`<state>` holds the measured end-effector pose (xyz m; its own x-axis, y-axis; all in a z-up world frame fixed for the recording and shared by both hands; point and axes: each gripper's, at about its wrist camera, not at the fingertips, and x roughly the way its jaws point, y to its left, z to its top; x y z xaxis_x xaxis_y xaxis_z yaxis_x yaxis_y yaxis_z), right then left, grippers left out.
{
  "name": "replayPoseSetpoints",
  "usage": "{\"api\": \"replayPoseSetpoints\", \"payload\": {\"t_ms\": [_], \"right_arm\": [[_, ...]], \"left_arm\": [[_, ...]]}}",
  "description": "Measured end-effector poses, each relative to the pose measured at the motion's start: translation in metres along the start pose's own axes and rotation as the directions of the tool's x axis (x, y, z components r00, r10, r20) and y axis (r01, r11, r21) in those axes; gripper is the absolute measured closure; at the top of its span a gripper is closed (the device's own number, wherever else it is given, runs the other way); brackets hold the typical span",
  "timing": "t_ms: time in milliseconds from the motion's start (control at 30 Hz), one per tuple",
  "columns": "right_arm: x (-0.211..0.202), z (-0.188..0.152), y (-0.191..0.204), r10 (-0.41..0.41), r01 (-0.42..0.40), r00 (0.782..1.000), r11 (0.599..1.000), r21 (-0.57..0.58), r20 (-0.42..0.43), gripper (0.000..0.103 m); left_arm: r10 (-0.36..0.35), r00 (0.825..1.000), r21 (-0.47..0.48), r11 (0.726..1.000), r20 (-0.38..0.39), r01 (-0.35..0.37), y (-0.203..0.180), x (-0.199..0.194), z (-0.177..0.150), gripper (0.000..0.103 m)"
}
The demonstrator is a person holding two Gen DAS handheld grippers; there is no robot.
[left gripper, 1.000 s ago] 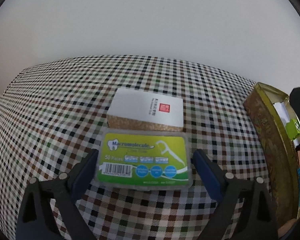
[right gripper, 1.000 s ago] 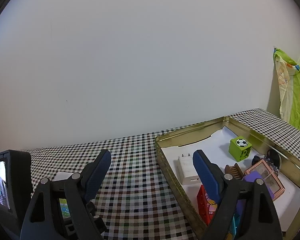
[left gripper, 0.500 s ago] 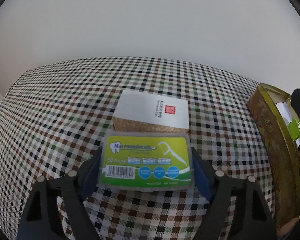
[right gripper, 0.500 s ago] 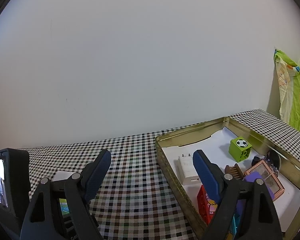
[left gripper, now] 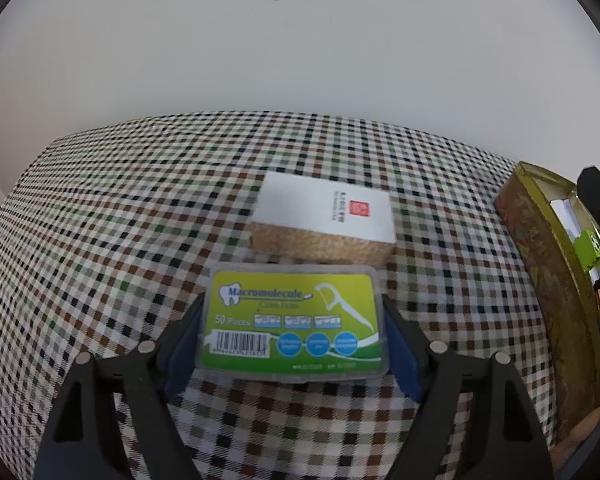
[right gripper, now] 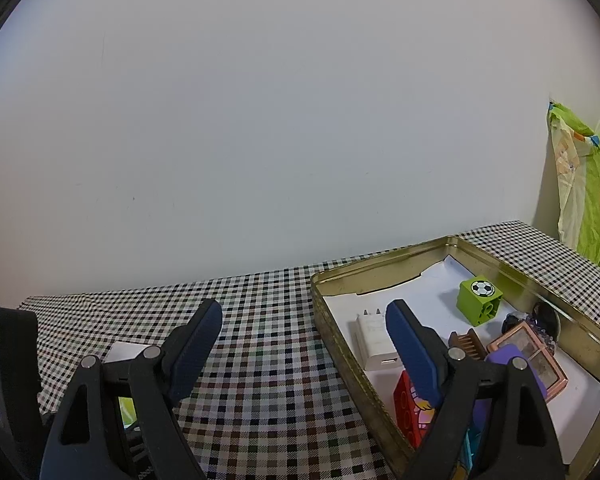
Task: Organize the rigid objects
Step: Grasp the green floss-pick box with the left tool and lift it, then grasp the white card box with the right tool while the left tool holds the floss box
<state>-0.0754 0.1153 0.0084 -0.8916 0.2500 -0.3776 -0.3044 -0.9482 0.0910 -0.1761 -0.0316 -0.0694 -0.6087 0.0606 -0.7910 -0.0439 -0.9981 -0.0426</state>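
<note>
A clear floss-pick box [left gripper: 296, 320] with a green label sits between the blue pads of my left gripper [left gripper: 292, 304], which is shut on its two short ends just above the checked cloth. Right behind it lies a flat white-topped box with cork sides [left gripper: 324, 212]. My right gripper [right gripper: 304, 312] hangs open and empty, its left finger over the cloth and its right finger over the gold tin [right gripper: 380, 264]. A sliver of the floss-pick box [right gripper: 126, 412] shows low at the left in the right wrist view.
The gold tin [left gripper: 540, 264] stands at the right and holds a green football cube [right gripper: 479, 300], a white charger [right gripper: 376, 340], a red brick [right gripper: 410, 404], a brown comb [right gripper: 466, 342] and a pink-framed box [right gripper: 532, 356]. A white wall runs behind the table. A green cloth [right gripper: 596, 184] hangs at far right.
The left jaws have come in from wide apart and now press on the ends of the floss-pick box. The white box has shifted slightly right in that view. The right gripper has stayed still.
</note>
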Motion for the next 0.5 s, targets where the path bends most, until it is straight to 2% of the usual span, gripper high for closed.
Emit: {"api": "replayPoseSetpoints", "payload": {"t_ms": [67, 167, 233, 500], "right_arm": [[-0.001, 0.000, 0.000, -0.001, 0.001, 1.000, 1.000, -0.003, 0.001, 0.017], [-0.002, -0.001, 0.002, -0.001, 0.001, 1.000, 1.000, -0.012, 0.002, 0.017], [-0.003, -0.001, 0.004, 0.005, -0.005, 1.000, 1.000, -0.021, -0.001, 0.017], [0.004, -0.001, 0.009, 0.033, -0.034, 0.998, 0.999, -0.017, -0.050, 0.017]], "left_arm": [[0.012, 1.000, -0.005, 1.000, 0.000, -0.012, -0.002, 0.000, -0.004, 0.023], [-0.008, 1.000, 0.018, 1.000, 0.005, 0.008, 0.005, -0.004, -0.009, 0.023], [0.015, 1.000, 0.024, 1.000, 0.007, -0.015, 0.014, -0.003, -0.009, 0.023], [0.044, 0.999, -0.022, 0.999, 0.011, -0.043, 0.052, 0.000, -0.004, 0.023]]}}
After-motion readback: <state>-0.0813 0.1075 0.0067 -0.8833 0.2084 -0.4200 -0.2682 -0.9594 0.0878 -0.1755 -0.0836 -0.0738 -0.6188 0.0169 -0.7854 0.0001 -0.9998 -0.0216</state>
